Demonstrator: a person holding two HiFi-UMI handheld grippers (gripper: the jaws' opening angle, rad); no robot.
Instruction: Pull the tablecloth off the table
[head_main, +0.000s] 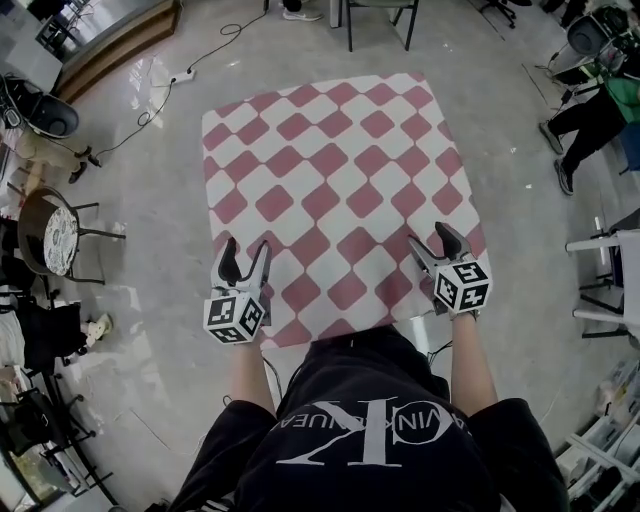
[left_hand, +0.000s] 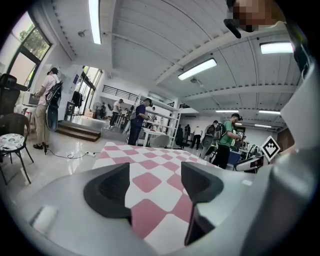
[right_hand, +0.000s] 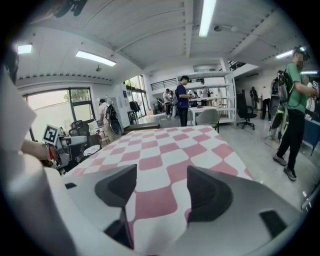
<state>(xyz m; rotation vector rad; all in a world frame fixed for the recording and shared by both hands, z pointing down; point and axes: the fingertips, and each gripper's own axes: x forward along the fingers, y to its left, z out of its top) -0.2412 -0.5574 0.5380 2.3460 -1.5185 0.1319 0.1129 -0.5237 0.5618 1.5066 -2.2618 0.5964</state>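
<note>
A red-and-white checkered tablecloth (head_main: 330, 190) covers a square table and lies flat over it. My left gripper (head_main: 246, 248) hovers over the cloth's near-left corner with its jaws apart. My right gripper (head_main: 432, 238) is over the near-right corner, its jaws also apart. In the left gripper view the cloth (left_hand: 150, 165) stretches away beyond the left gripper (left_hand: 152, 185), and only flat cloth shows in the gap. The right gripper view shows the same: flat cloth (right_hand: 160, 150) runs on past the right gripper (right_hand: 160, 192). Neither gripper has a fold pinched in it.
A round-seated chair (head_main: 55, 235) stands left of the table, and another chair (head_main: 380, 20) at the far side. A cable with a power strip (head_main: 185, 72) lies on the floor at the far left. A seated person (head_main: 590, 110) and a white rack (head_main: 610, 280) are to the right.
</note>
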